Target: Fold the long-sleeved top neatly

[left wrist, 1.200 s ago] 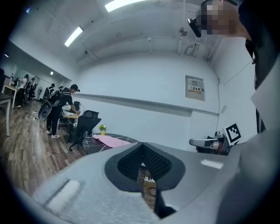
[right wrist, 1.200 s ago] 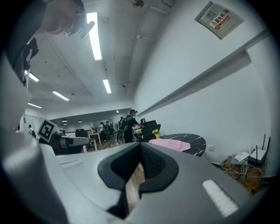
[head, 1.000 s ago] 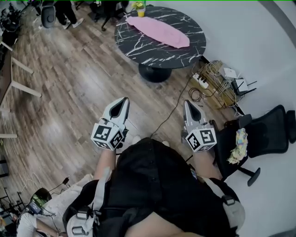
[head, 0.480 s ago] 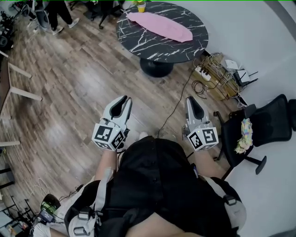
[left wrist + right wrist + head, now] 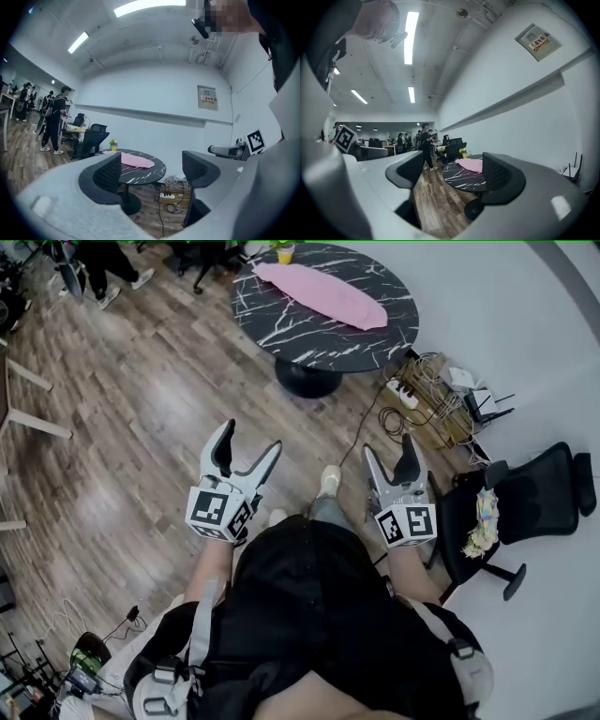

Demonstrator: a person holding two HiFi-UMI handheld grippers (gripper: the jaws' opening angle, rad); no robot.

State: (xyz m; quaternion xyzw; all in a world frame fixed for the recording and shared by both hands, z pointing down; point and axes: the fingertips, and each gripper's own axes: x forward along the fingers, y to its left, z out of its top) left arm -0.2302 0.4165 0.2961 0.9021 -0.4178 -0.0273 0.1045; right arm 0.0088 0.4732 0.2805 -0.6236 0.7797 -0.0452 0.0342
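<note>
The long-sleeved top (image 5: 319, 294) is pink and lies bunched on a round black marble table (image 5: 328, 338) some way ahead of me. My left gripper (image 5: 251, 439) and right gripper (image 5: 389, 448) are held level at waist height above the wooden floor, far short of the table. Both have just been opening and stand open with nothing between their jaws. The left gripper view shows the top (image 5: 136, 160) and table (image 5: 151, 169) beyond the left gripper (image 5: 154, 169). The right gripper view shows the top (image 5: 471, 164) past the right gripper (image 5: 452, 171).
A black office chair (image 5: 525, 507) with a colourful cloth on it stands at the right by the white wall. A power strip and tangled cables (image 5: 431, 404) lie beside the table's foot. A small plant (image 5: 284, 251) stands on the table. People (image 5: 103, 263) stand far left.
Both grippers' jaws went from shut to wide open. A shoe now shows on the floor between the two grippers, and the table has come slightly nearer.
</note>
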